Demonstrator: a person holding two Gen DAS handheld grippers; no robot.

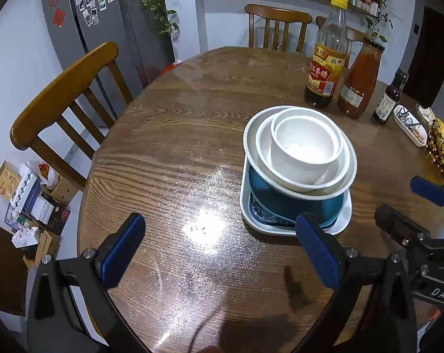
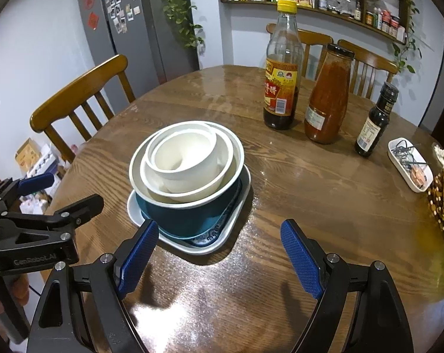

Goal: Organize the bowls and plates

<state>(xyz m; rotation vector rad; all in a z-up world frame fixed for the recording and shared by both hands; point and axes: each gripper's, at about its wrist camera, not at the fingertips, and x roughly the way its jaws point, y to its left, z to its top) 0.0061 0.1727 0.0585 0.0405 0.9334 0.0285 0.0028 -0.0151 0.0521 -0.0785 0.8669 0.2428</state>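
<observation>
With both the left hand-held gripper (image 1: 219, 253) and right hand-held gripper (image 2: 219, 260) spread apart and empty just short of the nested bowls (image 2: 186, 161) on the square plate (image 2: 192, 245) mid-desk (image 2: 310, 194), any further nudge should probably grip low and lift level.

The round wooden table (image 2: 295, 194) carries a white square plate (image 2: 222, 236), three bottles (image 2: 329, 100) and a small white tray (image 2: 410, 164).

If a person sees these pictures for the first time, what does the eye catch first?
First, the stack of nested white bowls inside a teal bowl on a white square plate, mid-table. Behind it stand a vinegar bottle and a red sauce jar. Both grippers, left and right, hover open.
</observation>
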